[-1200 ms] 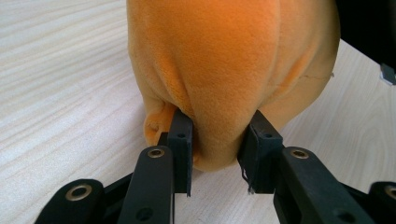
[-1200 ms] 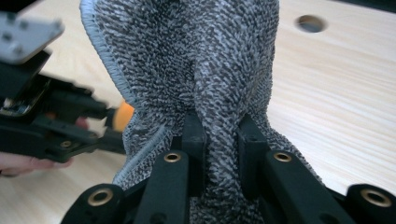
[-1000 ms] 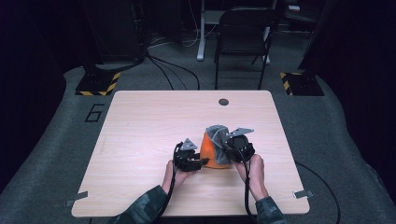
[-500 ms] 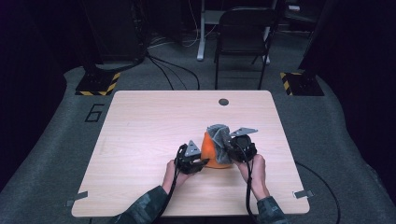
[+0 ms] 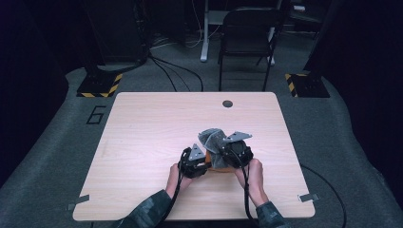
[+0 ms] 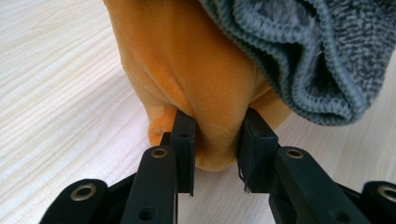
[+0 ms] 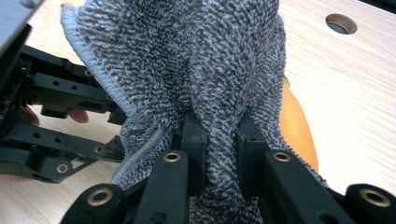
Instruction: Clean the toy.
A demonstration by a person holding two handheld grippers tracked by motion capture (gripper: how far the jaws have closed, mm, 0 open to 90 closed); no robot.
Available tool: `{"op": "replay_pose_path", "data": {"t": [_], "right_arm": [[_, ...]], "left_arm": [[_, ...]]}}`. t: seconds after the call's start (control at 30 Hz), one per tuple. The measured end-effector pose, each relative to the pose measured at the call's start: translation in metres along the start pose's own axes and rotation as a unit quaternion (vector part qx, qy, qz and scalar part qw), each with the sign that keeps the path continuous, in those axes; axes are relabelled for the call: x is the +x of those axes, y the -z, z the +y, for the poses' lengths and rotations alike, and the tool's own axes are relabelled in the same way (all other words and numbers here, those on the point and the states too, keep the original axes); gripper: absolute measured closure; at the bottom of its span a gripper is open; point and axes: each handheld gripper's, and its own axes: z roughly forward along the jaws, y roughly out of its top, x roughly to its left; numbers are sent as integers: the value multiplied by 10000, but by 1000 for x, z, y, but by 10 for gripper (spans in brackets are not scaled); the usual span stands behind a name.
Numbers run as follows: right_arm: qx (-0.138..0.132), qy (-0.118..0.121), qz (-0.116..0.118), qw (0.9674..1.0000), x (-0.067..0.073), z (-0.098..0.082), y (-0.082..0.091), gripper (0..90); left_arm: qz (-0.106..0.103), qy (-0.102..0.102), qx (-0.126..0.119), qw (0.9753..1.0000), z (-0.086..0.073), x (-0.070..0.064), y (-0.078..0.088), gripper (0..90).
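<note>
- At the left, the left gripper (image 5: 194, 162) sat near the front edge of the table (image 5: 142, 142), pointing rightward toward the bundle at the centre front. Its jaws had just been closing, and in the left gripper view they pinched a fold of the orange cloth (image 6: 187, 70) between the pads; the gripper itself (image 6: 215, 140) was narrowed almost fully onto that fold.
- The orange cloth lay directly ahead of the left gripper, touching it, bunched low on the wood. In the high view it showed as a small orange patch (image 5: 209, 156) between the two grippers.
- Over it, up and to the right of the left jaws, draped the grey towel (image 6: 317, 51); in the high view the towel (image 5: 213, 138) rose as a hump just behind the grippers.
- At the right, the right gripper (image 5: 236, 153) was clamped tight on a pleat of the grey towel (image 7: 210, 60), with the gripper (image 7: 220, 144) aimed up along the gathered folds.
- Judged from this, the coming move turned on the layering: orange beneath and nearer the left hand, grey on top and in the right hand's hold. The two cloths would likely separate if the hands drew apart sideways.
- The table's cable hole (image 5: 227, 103) lay well apart, towards the far edge.
</note>
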Motion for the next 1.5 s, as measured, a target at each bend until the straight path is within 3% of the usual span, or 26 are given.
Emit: {"op": "replay_pose_path", "data": {"t": [0.47,0.7,0.87,0.9,1.07,1.2,1.27,1.3,1.33,1.37,1.5], "right_arm": [[175,-215,-127,9995,-25,-8,4,775],[327,-560,-228,9976,-48,-19,1,772],[452,-673,-317,9962,-59,-25,-3,773],[524,-775,-339,9950,-63,-29,-6,773],[642,-837,-389,9937,-70,-35,-11,773],[893,-1071,-456,9892,-76,-44,-21,773],[942,-1040,-474,9890,-78,-46,-24,773],[1108,-1071,-509,9867,-81,-52,-32,773],[1108,-1071,-509,9867,-81,-52,-32,773],[1343,-1114,-494,9834,-83,-59,-41,772],[1413,-1191,-404,9819,-87,-61,-45,770]], "left_arm": [[-91,29,-9,10000,0,2,0,704],[-138,48,-2,9999,0,3,0,704],[-140,37,-9,9999,-1,3,0,704],[-146,35,-1,9999,-1,3,0,703],[-156,23,1,9999,-1,4,0,704],[-155,14,13,9999,-1,3,0,704],[-152,11,13,9999,-1,3,0,704],[-140,9,5,9999,-1,3,0,704],[-140,9,5,9999,-1,3,0,704],[-145,2,15,9999,-1,3,0,704],[-159,28,20,9999,-2,4,0,704]]}}
